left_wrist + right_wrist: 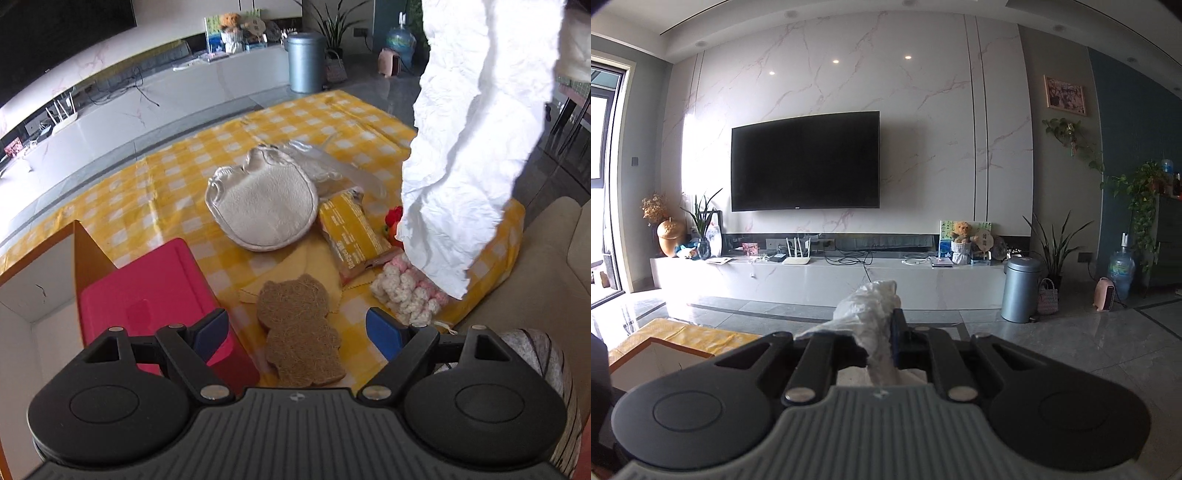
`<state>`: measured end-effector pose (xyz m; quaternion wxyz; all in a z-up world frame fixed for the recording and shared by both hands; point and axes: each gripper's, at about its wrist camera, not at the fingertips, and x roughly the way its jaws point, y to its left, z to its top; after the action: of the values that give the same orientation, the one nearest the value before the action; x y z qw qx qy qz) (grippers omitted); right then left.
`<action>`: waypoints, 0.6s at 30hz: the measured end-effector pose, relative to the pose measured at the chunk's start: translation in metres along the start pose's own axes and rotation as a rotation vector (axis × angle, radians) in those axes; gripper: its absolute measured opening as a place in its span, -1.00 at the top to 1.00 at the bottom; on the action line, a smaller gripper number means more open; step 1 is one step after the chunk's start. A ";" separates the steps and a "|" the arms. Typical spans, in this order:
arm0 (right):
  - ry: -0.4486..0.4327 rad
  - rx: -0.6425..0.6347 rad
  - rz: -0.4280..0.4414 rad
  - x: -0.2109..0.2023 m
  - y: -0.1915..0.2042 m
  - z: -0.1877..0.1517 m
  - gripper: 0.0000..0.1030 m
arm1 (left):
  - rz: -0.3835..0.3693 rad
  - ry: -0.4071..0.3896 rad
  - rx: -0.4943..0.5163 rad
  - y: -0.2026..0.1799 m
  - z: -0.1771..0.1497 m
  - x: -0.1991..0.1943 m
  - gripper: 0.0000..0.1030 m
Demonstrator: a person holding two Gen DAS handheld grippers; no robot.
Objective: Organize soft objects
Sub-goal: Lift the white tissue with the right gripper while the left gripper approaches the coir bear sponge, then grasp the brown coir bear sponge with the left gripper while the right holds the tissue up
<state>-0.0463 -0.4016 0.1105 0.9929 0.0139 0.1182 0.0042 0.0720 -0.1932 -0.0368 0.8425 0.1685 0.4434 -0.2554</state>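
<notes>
In the left wrist view my left gripper point(298, 332) is open just above a brown bear-shaped fibre scrubber point(295, 325) lying on the yellow checked tablecloth point(177, 184). Behind it lie a pale yellow cloth point(306, 262), a round white fleecy pad point(264, 210), a yellow packet point(351, 232) and a pink-and-white crocheted piece point(406, 288). A long crinkled white cloth point(461, 166) hangs down at the right, above the table. In the right wrist view my right gripper point(882, 332) is shut on this white cloth point(868, 306), held high and pointing at the TV wall.
A pink box point(147, 295) sits at the left beside an open cardboard box point(37, 295). A small red item point(393, 218) is partly hidden behind the hanging cloth. A beige sofa point(554, 258) borders the table on the right. A grey bin point(1021, 288) stands on the floor.
</notes>
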 end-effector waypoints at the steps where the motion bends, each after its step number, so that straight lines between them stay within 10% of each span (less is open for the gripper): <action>1: -0.001 0.000 0.001 -0.001 -0.002 -0.002 0.83 | 0.013 0.018 0.006 -0.003 0.002 0.007 -0.92; 9: 0.016 -0.056 -0.003 0.002 -0.014 -0.020 0.82 | 0.125 0.180 -0.085 -0.033 -0.007 0.066 -0.90; 18: 0.061 0.004 0.020 0.005 -0.033 -0.051 0.73 | 0.348 0.112 0.024 -0.054 -0.030 0.092 -1.00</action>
<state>-0.0531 -0.4334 0.0584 0.9887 0.0172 0.1485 0.0144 0.0645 -0.2474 -0.1334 0.8458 0.2669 0.4507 -0.1012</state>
